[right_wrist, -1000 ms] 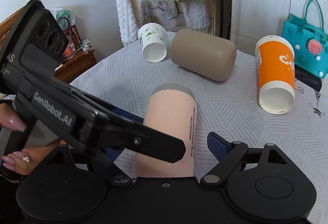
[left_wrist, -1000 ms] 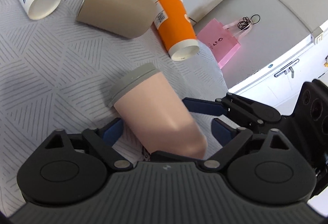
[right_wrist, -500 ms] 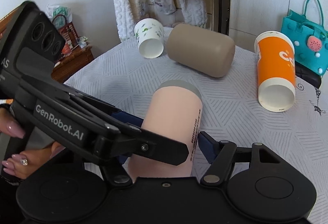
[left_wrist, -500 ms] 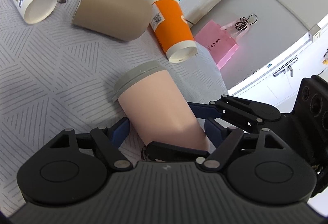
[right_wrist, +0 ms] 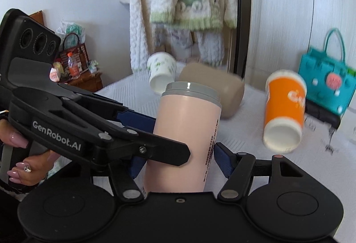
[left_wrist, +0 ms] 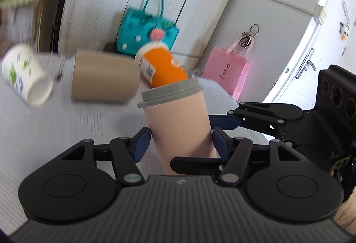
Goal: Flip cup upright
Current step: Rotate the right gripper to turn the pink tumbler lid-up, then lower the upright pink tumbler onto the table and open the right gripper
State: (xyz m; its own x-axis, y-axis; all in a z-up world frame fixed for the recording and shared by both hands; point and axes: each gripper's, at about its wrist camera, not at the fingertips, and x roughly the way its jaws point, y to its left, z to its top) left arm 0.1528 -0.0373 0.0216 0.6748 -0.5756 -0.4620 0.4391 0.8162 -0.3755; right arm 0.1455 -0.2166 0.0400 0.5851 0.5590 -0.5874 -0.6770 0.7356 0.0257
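Pink, orange, tan and white cups on a pale patterned cloth

The pale pink cylindrical cup (right_wrist: pixel 187 138) has a grey lid band; the paper cup (right_wrist: pixel 283 109) is orange with white rims; the lying tumbler (left_wrist: pixel 104 76) is plain tan; the small paper cup (left_wrist: pixel 24 74) is white with green prints; the handbag (left_wrist: pixel 146 31) is teal, dotted white.
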